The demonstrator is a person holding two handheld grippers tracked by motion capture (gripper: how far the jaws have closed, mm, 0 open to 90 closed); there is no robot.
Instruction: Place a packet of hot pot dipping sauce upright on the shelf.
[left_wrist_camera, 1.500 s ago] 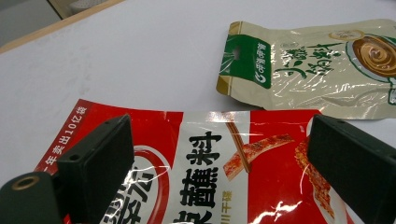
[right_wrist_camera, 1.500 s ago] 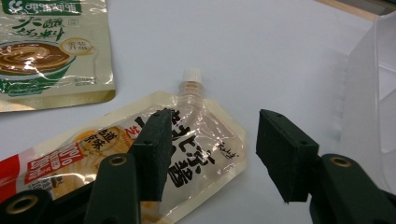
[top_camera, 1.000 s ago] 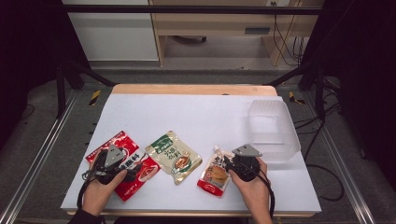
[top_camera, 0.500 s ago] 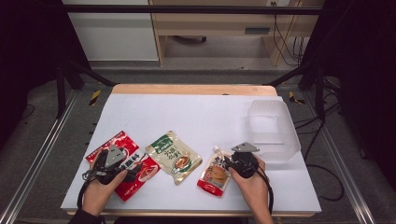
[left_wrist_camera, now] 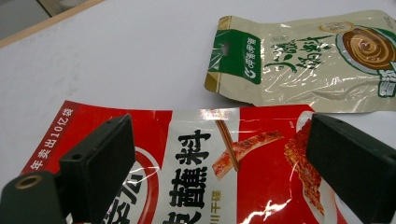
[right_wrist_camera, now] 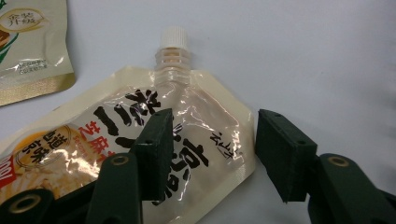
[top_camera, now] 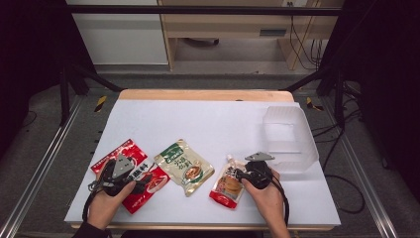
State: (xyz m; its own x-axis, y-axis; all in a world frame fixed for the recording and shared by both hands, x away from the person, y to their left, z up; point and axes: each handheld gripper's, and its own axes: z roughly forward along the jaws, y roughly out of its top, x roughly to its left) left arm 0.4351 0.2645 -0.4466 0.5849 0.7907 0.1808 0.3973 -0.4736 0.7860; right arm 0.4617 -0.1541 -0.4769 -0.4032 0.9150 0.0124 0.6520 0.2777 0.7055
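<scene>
Right now spout pouch [right_wrist_camera: 140,140] edge sits btwn right gripper's [right_wrist_camera: 210,154] open fingers [right_wrist_camera: 156,149], unpinched.

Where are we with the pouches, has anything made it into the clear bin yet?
Done: nothing yet; the clear bin looks empty. In hand: the right gripper straddles an edge of the spouted pouch, jaws apart, no grip visible; the left gripper hovers open over the red pouch. Left: all three pouches, including the green-and-cream pouch, lie on the table, presumably bound for the bin.
</scene>
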